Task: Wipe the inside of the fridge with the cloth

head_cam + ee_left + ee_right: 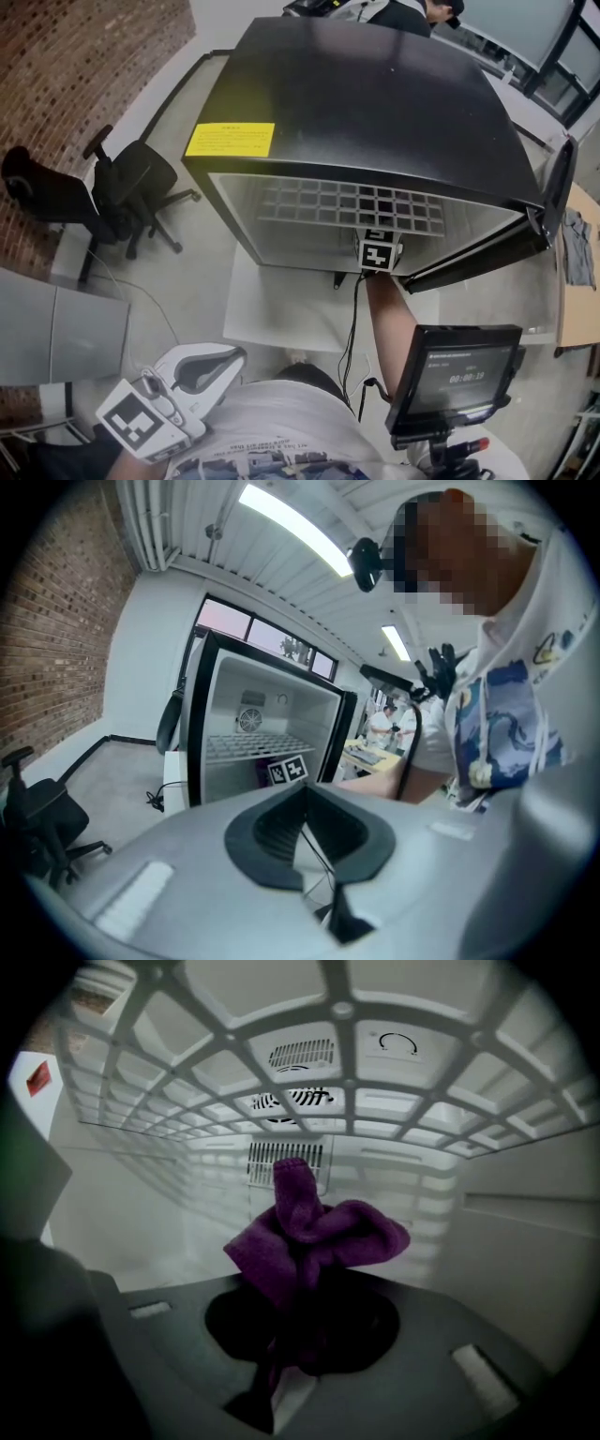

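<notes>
The right tool [300, 1340], inside the fridge [375, 112] beneath its wire shelf [337, 1101], clamps the purple cloth [314, 1237]. The cloth bunches toward the far back wall [422, 1194], seemingly short of it. The left tool [202, 370], jaws together and empty, hangs outside, near the person [281, 422].

A brick wall [66, 84], a black office chair [122, 192] on grey floor [187, 281], ceiling strip lights [300, 527].

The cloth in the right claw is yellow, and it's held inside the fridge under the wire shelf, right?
Not yellow: the cloth is purple, as the right gripper view shows. The right claw does hold it inside the fridge, under the wire shelf.
</notes>
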Demonstrator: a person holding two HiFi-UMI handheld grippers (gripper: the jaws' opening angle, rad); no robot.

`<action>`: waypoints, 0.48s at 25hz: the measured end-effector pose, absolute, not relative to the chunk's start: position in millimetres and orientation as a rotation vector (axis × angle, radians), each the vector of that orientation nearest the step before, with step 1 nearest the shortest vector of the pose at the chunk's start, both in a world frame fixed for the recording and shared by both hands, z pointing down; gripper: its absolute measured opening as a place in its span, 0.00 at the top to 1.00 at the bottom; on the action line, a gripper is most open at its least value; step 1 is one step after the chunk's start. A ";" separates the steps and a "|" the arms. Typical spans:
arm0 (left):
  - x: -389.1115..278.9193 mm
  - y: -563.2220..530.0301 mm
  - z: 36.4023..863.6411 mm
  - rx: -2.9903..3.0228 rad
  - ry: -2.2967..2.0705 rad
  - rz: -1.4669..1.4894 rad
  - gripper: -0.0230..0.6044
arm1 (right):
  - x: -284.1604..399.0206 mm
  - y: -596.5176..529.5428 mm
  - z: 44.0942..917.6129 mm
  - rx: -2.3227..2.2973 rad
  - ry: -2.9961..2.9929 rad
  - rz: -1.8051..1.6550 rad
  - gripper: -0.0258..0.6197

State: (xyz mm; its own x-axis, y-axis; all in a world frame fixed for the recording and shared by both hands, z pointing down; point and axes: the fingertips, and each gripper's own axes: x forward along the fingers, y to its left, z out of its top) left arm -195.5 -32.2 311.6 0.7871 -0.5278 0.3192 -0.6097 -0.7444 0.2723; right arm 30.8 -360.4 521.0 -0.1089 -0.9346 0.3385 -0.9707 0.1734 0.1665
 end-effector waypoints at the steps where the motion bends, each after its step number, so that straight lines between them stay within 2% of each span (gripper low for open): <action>1: -197.2 -31.8 311.7 2.609 -0.876 0.312 0.95 | 24.4 -361.6 520.0 1.795 -2.106 0.133 0.84; 12: -218.1 -29.5 314.0 2.554 -0.986 0.292 0.95 | -56.3 -376.1 516.2 1.630 -2.248 0.099 0.84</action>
State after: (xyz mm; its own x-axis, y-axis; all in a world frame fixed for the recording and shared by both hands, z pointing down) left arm -218.1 -29.5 314.0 0.7315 -0.5993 0.3251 -0.6797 -0.6786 0.2784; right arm -56.3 -376.1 516.2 -0.2692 -0.9056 0.3277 -0.9309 0.3319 0.1525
